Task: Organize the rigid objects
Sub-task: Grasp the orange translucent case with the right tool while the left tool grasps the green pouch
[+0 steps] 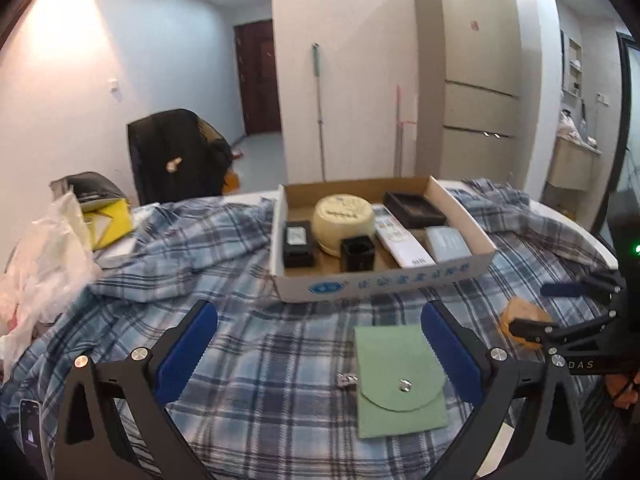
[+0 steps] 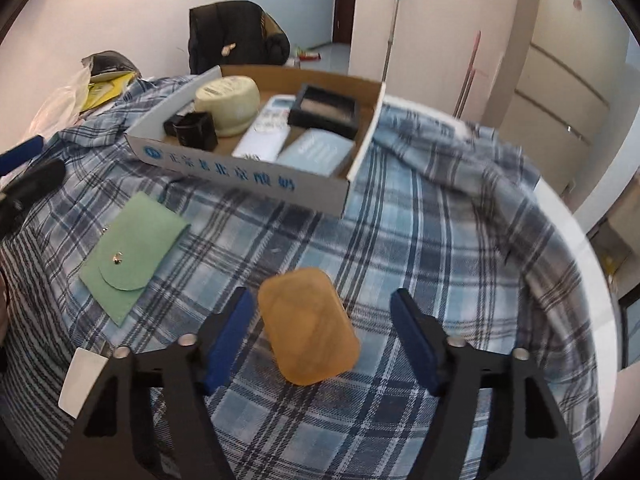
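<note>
An orange translucent bar [image 2: 308, 328] lies on the plaid cloth between the fingers of my right gripper [image 2: 322, 296]. The jaws stand open, with a gap on each side of the bar and a wider one on the right. The left wrist view shows the same bar [image 1: 516, 308] at the far right, beside that gripper [image 1: 532, 308]. My left gripper [image 1: 320, 312] is open above the cloth. A green snap pouch [image 1: 396, 380] lies flat by its right finger. Behind both stands a shallow cardboard box [image 1: 380, 284] holding a cream round tin [image 1: 344, 220], a white remote [image 1: 400, 240] and small boxes.
Plastic bags [image 1: 40, 260] and a yellow box [image 1: 108, 224] crowd the table's left side. A phone [image 1: 32, 436] lies at the near left and a white card [image 2: 82, 380] by the right gripper. The cloth bunches at the back right, near the table's white edge [image 2: 580, 280].
</note>
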Demonstrator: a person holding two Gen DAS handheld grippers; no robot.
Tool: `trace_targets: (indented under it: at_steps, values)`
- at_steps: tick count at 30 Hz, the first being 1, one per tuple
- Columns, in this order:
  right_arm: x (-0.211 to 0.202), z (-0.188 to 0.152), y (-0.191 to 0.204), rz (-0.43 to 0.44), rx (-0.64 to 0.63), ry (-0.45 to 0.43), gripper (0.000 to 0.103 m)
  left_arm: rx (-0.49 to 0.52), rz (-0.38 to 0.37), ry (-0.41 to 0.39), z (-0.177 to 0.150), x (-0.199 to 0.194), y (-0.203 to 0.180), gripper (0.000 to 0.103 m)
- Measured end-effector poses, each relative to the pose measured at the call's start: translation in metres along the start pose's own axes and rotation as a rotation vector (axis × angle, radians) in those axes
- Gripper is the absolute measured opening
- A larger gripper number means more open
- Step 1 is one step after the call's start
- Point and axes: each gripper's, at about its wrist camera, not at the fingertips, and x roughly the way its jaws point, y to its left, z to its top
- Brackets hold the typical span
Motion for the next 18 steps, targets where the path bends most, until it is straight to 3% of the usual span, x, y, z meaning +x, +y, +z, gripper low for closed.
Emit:
trace_targets:
  at_steps: [3, 6, 10, 12, 15, 18]
  values:
    - [0.006, -0.001, 0.001, 0.009, 0.0, 0.032, 0.043, -0.001, -0.002, 0.015, 0.0, 0.003, 0.0, 0.103]
    - [0.0, -0.002, 0.001, -0.014, 0.002, 0.004, 0.042, 0.003, 0.002, 0.009, 0.001, 0.002, 0.001, 0.103]
    - [-0.016, 0.001, -0.003, -0.038, 0.039, -0.085, 0.042, 0.013, 0.087, -0.07, 0.008, -0.009, 0.007, 0.103]
    - [-0.023, 0.003, -0.006, -0.023, 0.077, -0.124, 0.042, -0.001, 0.078, -0.065, 0.012, -0.012, 0.01, 0.103]
    - [-0.028, 0.004, -0.01, -0.024, 0.108, -0.156, 0.042, -0.002, 0.011, 0.015, 0.017, -0.007, 0.008, 0.103]
    - [-0.028, 0.004, -0.006, -0.06, 0.098, -0.165, 0.042, -0.02, -0.103, 0.159, 0.018, 0.008, 0.001, 0.103]
